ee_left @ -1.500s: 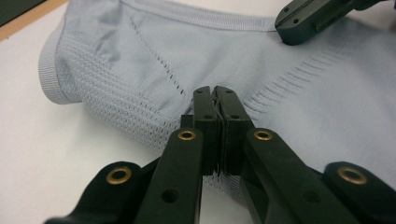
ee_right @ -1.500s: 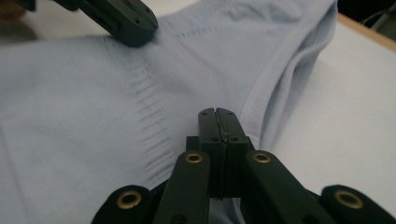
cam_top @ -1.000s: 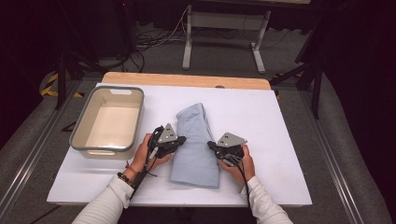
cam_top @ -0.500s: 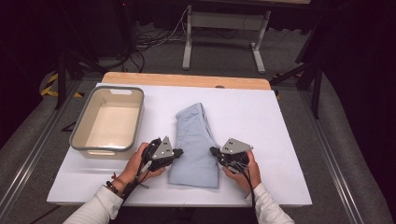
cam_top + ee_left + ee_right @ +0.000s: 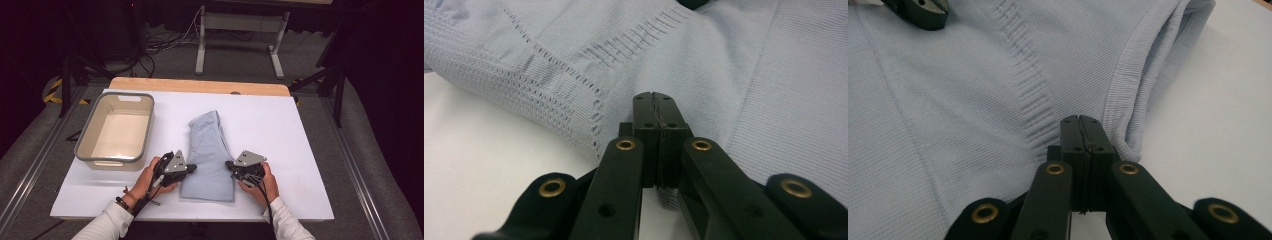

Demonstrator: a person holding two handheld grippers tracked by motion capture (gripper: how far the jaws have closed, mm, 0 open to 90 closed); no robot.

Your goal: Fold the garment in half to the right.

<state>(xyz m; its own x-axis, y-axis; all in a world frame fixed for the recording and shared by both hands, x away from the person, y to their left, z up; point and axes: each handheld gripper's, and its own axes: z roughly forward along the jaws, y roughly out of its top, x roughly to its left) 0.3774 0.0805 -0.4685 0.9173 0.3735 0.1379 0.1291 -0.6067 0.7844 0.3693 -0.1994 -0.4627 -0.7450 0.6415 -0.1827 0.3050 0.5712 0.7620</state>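
We work at a white bench (image 5: 300, 150), both hands near its front edge. Our left tongs (image 5: 192, 168) point right at the left edge of a folded pale blue sweater (image 5: 212, 150). In the left gripper view these tongs (image 5: 656, 100) are pressed together, and a bit of knit shows between the jaws low down, so they pinch the sweater (image 5: 749, 75) at its ribbed edge. Our right tongs (image 5: 229, 165) point left at the sweater's right edge, facing the left ones. In the right gripper view they (image 5: 1081, 122) are also pressed together, lying on the sweater (image 5: 948, 100) just beside its rolled hem; a thread of cloth shows in the seam of the jaws, so they too pinch the knit. The other gripper shows at the top left corner of that view.

The sweater lies flat in the middle of the bench, its wide end near us between the two tongs and its narrower end pointing away. To its left, a little farther off, stands a grey-rimmed beige tub (image 5: 140, 100), apart from the sweater. Beyond the white top runs a wooden strip (image 5: 200, 86), and past that the dark floor with cables and a metal stand (image 5: 237, 22).
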